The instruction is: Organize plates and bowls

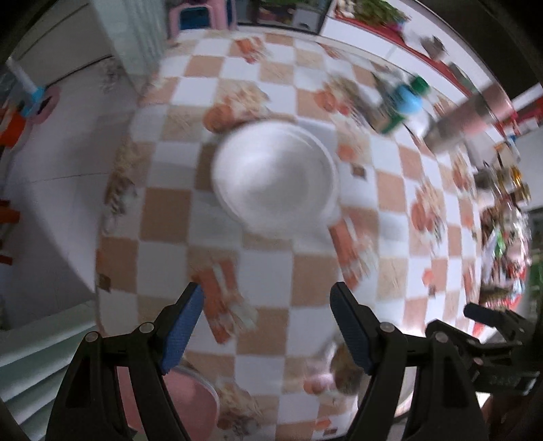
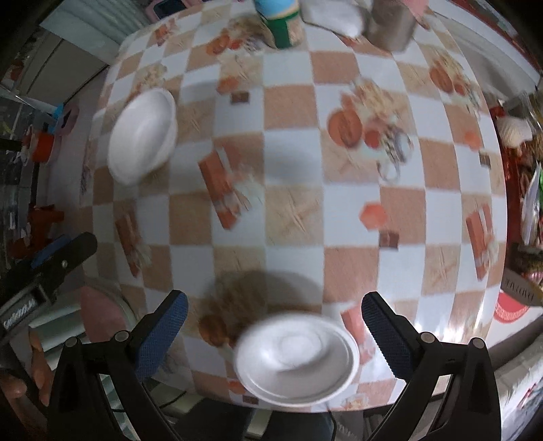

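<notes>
With both the left gripper (image 1: 266, 320) and right gripper (image 2: 275, 327) wide open and empty, the plate (image 2: 297, 363) sat at the table's (image 2: 356, 210) near edge (bowls (image 1: 275, 179) mid-table), where a careless nudge risked tipping it off.

So counting it all up: two white dishes on the checkered worktop (image 2: 292, 217), a stack of bowls (image 2: 142, 135) and one single plate (image 2: 297, 359). Also one green bottle (image 2: 281, 23) and one steel cup (image 2: 390, 23) at the back. Stack's too blurry to count.
</notes>
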